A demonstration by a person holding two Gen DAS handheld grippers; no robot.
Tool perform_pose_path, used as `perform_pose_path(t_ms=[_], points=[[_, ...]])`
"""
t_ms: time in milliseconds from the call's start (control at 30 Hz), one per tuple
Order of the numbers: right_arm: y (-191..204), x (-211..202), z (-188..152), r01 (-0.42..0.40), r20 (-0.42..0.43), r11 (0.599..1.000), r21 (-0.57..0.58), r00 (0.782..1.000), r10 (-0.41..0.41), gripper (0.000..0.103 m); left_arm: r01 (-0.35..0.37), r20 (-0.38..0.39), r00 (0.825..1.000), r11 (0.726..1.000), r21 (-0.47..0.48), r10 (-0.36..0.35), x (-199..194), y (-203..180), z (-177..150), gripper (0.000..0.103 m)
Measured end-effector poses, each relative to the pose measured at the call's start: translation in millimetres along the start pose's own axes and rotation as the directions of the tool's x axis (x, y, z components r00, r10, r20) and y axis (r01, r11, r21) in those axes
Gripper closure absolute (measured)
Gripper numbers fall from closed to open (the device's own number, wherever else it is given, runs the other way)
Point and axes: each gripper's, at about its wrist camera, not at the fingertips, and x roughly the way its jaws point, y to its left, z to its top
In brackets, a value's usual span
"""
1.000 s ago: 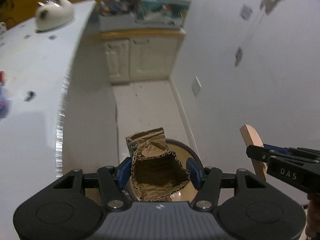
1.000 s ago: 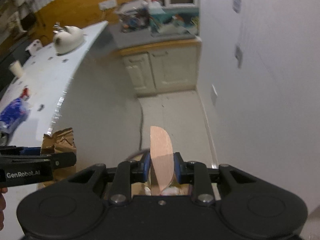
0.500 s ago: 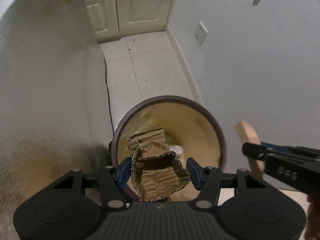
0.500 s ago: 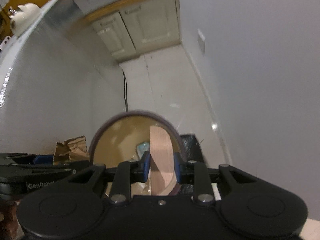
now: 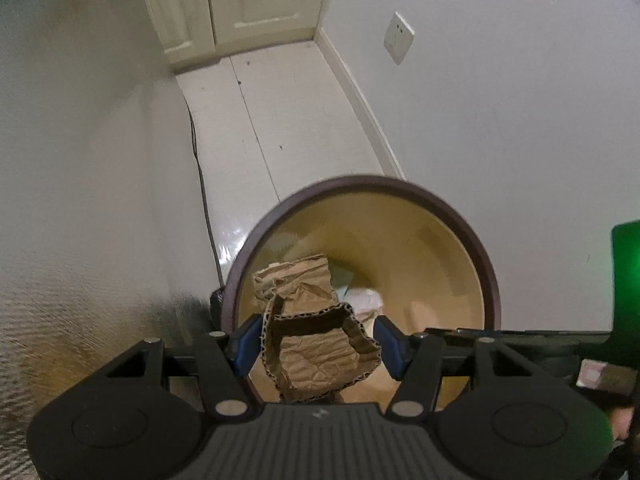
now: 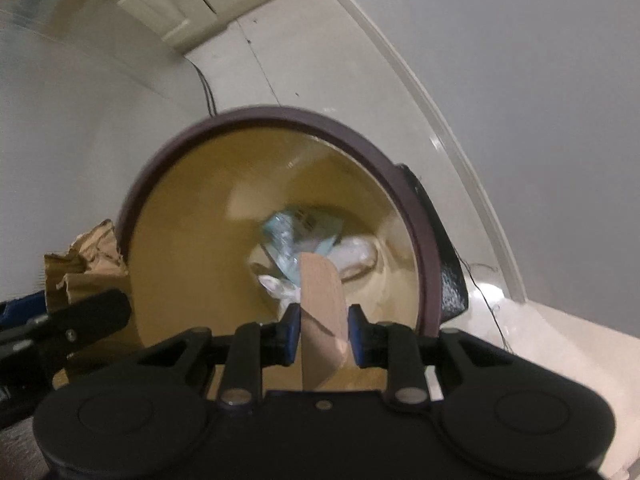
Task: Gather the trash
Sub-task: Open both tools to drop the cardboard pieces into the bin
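Observation:
A round bin with a dark purple rim (image 5: 360,180) and yellow inside stands on the floor right below both grippers. My left gripper (image 5: 316,340) is shut on a crumpled piece of brown corrugated cardboard (image 5: 316,356), held over the bin's near left edge. My right gripper (image 6: 322,332) hangs over the bin's mouth (image 6: 280,114), its jaws opening. A flat tan wooden piece (image 6: 320,292) still stands between them, with a thin gap at the pads. A blue wrapper (image 6: 296,236) and white scraps lie at the bin's bottom.
A white wall (image 5: 500,120) with a socket plate (image 5: 398,38) runs along the right. A pale counter side (image 5: 80,160) closes the left. A dark cable (image 5: 200,184) trails down the tiled floor. Cream cabinets (image 5: 240,0) stand at the far end. Black plastic (image 6: 448,280) lies beside the bin.
Both grippers sank from counter height and tipped down over the bin, which now fills the lower view. The right jaws have parted slightly around the tan piece.

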Motion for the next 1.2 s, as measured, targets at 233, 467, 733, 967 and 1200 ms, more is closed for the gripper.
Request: perform_pose_path(t_ms=[233,467,733,967,1200], points=[[-10,-7,4,-0.033,-0.001,0.999,0.032,0.999,0.033,0.066,0.034,-0.024,0.999,0.999,-0.002,-0.034,22,-1,-7,0.043],[-15,-23,16,-0.069,0.039,0.998,0.015,0.997,0.068,0.066,0.059,-0.016,0.998,0.997,-0.053,-0.060,45,-3,-8,0.033],[-15,-23,18,-0.066,0.033,0.998,-0.023,0.997,0.067,0.062,-0.006,-0.072,0.997,0.997,-0.074,0.001,51,5,-14,0.008],[-13,-27,13,-0.070,0.017,0.994,-0.084,0.997,0.072,0.049,0.001,-0.067,0.998,0.996,-0.094,-0.007,35,4,-21,0.005],[-12,-39,13,-0.084,0.024,0.988,-0.132,0.996,0.088,0.043,-0.004,-0.045,0.999,0.994,-0.112,-0.001,12,4,-33,0.000]])
